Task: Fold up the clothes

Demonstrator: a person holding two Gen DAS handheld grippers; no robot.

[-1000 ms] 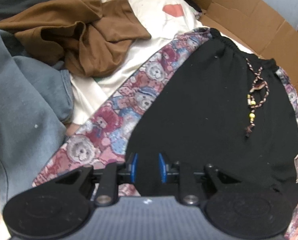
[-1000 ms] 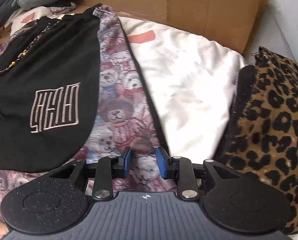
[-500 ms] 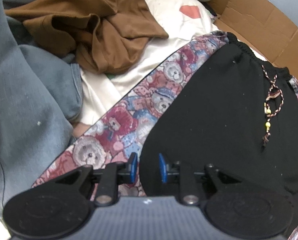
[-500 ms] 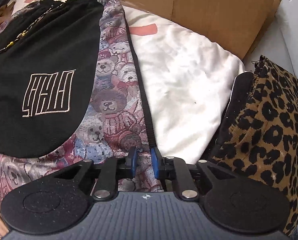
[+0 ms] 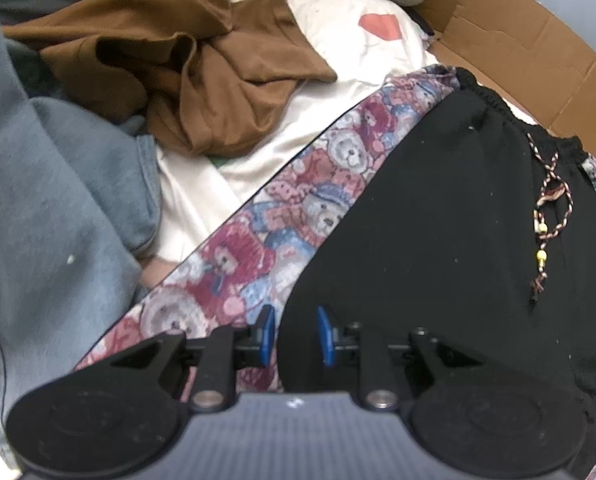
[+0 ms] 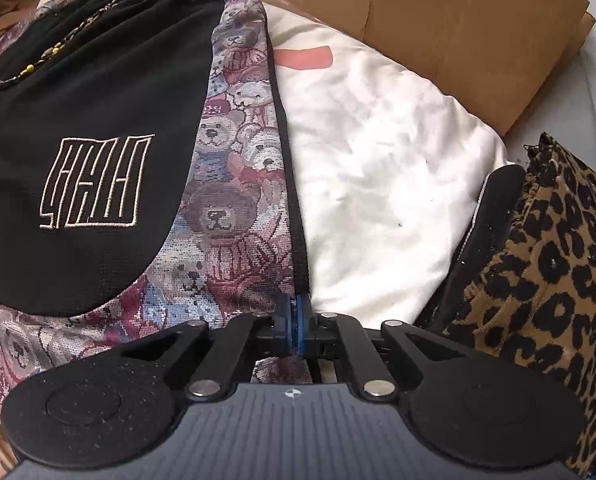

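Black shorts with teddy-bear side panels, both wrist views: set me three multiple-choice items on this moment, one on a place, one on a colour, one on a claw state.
1. Where does the crumpled brown garment lie relative to the black shorts in the left wrist view?
A. up and to the left, on the white bedding
B. on top of the shorts
C. right of the shorts

2. What colour is the embroidered logo on the shorts?
A. blue
B. cream
C. green

3. How does the right claw stand?
A. wide open above the leopard-print cushion
B. shut at the bear panel's black-trimmed edge
C. out of view

Answers: 1 A, the brown cloth sits on the white bedding apart from the shorts; 2 B, pale stitching on black; 3 B, its blue pads meet at the trimmed edge, while the left claw shows a gap.
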